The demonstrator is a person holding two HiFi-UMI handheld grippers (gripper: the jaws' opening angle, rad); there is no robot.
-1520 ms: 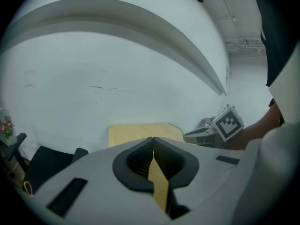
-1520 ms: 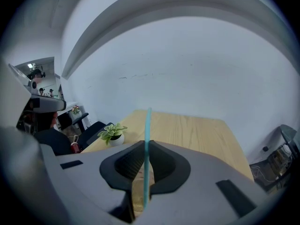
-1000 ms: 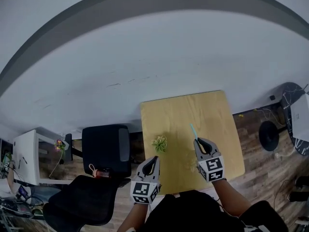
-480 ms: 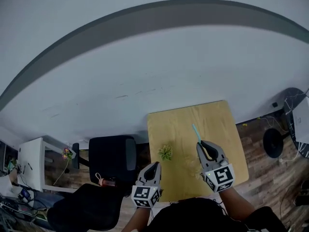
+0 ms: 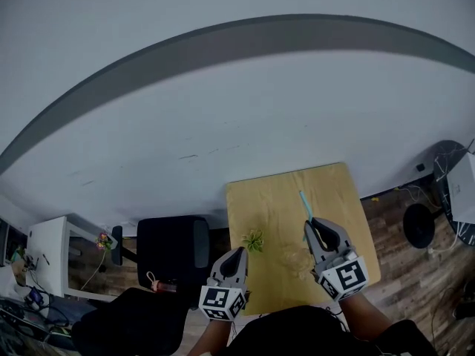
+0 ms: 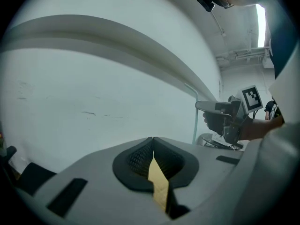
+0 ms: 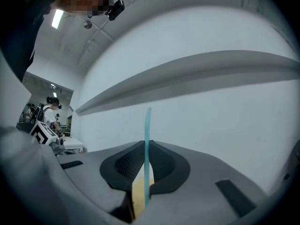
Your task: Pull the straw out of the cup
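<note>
A thin teal straw [image 7: 147, 135] stands upright between the jaws of my right gripper [image 7: 146, 148], which is shut on it. In the head view the straw [image 5: 303, 203] sticks out past the right gripper [image 5: 312, 224] above the right half of the wooden table [image 5: 341, 191]. Below it, a faint see-through shape [image 5: 297, 256] on the table may be the cup; I cannot tell. My left gripper [image 5: 238, 252] hovers at the table's near left edge, and its pads [image 6: 140, 156] meet with nothing between them. From the left gripper view the right gripper [image 6: 224, 118] and the straw [image 6: 195, 121] show at the right.
A leafy green object [image 5: 254, 239] lies on the table just ahead of the left gripper. Black office chairs [image 5: 169, 247] stand left of the table, a white desk [image 5: 46, 258] further left. A grey wall rises behind the table. Cables and a round black base [image 5: 418, 225] sit on the floor at the right.
The right gripper has risen with the straw in its jaws. The left gripper has come up a little. The head view has tilted, so the table sits lower in the picture.
</note>
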